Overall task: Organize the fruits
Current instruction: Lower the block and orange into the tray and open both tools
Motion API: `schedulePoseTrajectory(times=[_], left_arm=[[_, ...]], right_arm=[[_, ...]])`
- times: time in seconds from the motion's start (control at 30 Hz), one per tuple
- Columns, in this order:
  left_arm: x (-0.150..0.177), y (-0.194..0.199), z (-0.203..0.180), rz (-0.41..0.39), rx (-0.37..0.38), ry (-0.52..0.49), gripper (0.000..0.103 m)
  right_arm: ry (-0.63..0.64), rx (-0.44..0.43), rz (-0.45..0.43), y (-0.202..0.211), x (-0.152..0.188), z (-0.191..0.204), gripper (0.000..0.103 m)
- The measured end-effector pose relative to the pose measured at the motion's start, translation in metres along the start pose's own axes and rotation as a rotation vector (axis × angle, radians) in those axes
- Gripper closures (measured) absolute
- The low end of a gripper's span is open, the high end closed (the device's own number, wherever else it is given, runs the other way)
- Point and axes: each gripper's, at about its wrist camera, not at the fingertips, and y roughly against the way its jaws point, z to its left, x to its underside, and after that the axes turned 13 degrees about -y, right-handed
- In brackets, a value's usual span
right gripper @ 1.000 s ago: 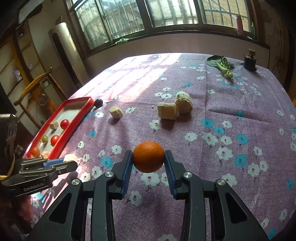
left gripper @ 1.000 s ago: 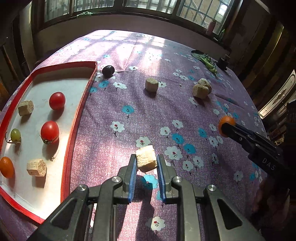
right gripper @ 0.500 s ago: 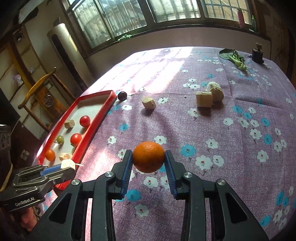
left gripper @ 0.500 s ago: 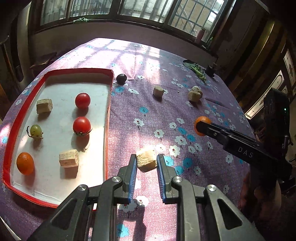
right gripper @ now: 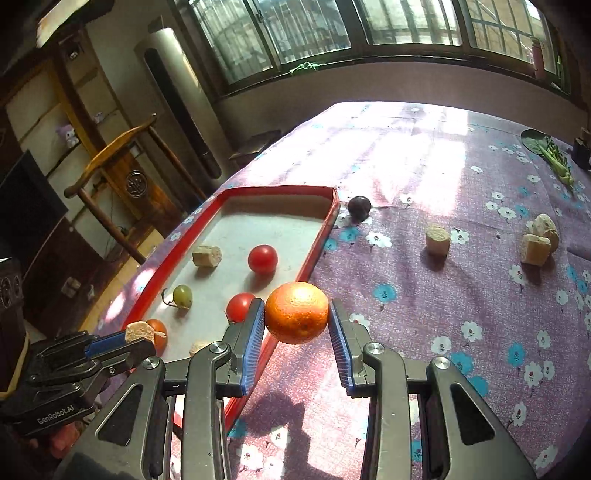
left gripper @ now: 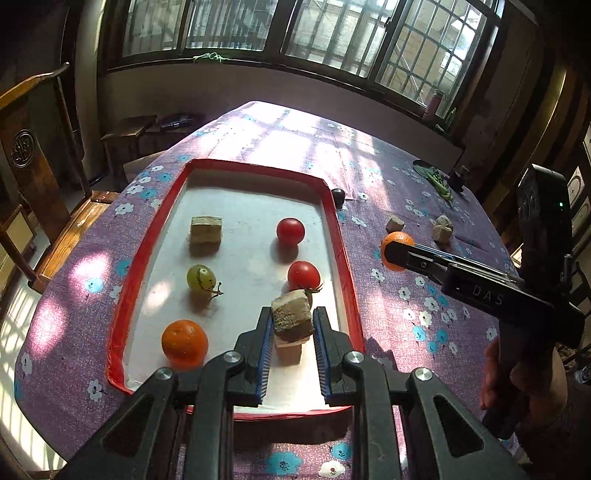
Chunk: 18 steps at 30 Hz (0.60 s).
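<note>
Barred windows (left gripper: pixel 332 33) w/ sunlight, wooden chair (right gripper: pixel 122 173) at left, tall white column unit (right gripper: pixel 177 99) nearby.

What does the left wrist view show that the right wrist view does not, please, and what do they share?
Only the left wrist view: the hand holding the right gripper, and the whole of the orange in the tray.

Only the right wrist view: a tall white cylinder by the wall and a purple toy on a shelf.

Both: the red tray, two tomatoes, a green grape, the left gripper shut on a beige chunk, the right gripper shut on an orange, and a dark plum beside the tray.
</note>
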Motion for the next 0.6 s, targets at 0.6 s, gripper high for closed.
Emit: schedulePoseTrajectory(times=[0.6], left_arm=[[-0.078, -0.072, 0.072, 0.002, -0.050, 0.006, 0.080]], right_arm=[[0.027, 0.044, 0.022, -0.087, -0.062, 0.031, 0.069]])
